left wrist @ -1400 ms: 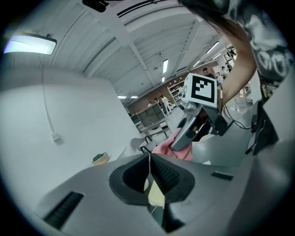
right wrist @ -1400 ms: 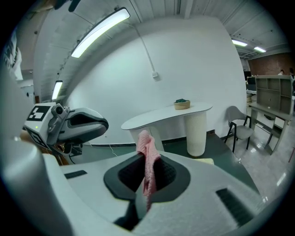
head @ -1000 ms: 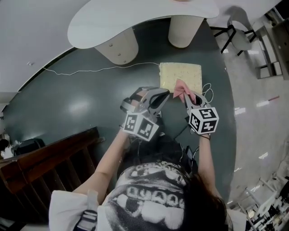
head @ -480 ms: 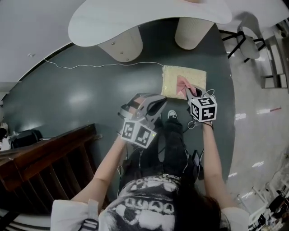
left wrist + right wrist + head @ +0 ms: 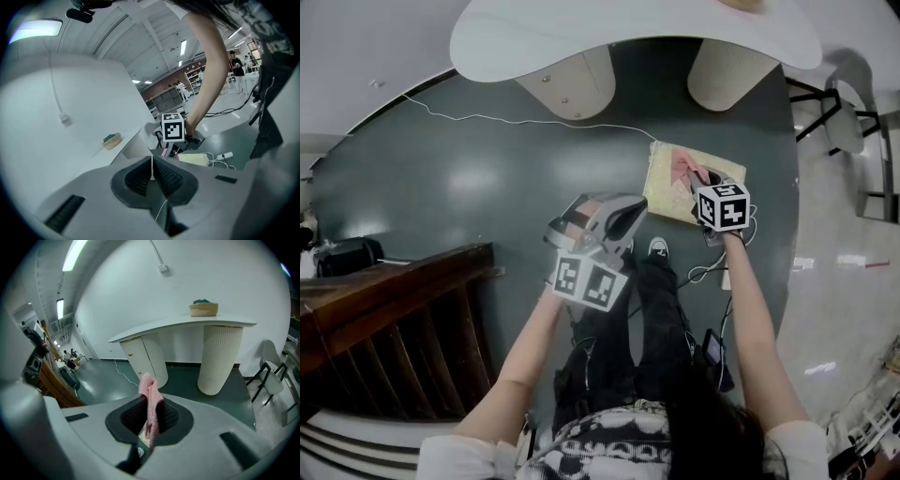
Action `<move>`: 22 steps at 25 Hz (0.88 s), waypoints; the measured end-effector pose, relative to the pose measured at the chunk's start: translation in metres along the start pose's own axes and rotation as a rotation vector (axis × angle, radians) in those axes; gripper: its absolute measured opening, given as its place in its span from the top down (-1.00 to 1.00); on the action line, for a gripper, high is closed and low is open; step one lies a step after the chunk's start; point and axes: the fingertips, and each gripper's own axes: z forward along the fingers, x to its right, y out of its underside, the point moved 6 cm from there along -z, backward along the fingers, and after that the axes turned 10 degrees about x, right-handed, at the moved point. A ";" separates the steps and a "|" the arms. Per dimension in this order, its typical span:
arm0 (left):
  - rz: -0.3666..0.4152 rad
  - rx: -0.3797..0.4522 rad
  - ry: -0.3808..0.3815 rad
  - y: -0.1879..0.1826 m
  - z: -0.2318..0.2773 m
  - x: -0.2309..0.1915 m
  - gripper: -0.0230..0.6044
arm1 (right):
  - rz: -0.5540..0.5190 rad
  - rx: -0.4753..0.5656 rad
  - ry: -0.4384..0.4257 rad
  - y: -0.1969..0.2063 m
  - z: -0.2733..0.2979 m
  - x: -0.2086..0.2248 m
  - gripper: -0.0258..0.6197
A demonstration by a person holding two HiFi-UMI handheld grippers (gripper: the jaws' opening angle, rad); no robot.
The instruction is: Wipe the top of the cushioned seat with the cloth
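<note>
Pink cloth spread over the far part of the cushioned seat, one end pinched between the jaws of the right gripper — jaws clamped on the fabric, a fold poking out past the tips. Pressed flat to the cushion or only brushing it: cannot tell. Seat pale yellow and square, low on the dark green floor, just ahead of the person's shoe.

Left gripper held beside the seat's near left corner, off the cloth, pointing across toward the right gripper. Jaws closed pad against pad, nothing between them.

Farther out, a white table with a curved top on two pale legs, one boxy, one round and ribbed. Small basket on the tabletop, something green inside. Thin white cable trailing over the floor from the left up to the seat's far corner. White power strip with cords on the floor beside the seat. Dark wooden railing at the left edge — and a chair on black legs off to the right, well apart from the seat.
</note>
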 end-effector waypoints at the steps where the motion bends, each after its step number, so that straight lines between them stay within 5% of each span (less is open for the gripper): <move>1: 0.004 -0.006 -0.005 0.006 0.005 0.000 0.89 | 0.012 -0.008 -0.001 0.006 0.011 0.005 0.89; 14: 0.047 -0.041 -0.007 0.101 0.065 0.005 0.89 | 0.096 -0.132 0.013 0.088 0.140 0.053 0.89; 22: 0.055 -0.057 0.037 0.127 0.074 0.015 0.89 | 0.173 -0.166 0.069 0.123 0.184 0.067 0.89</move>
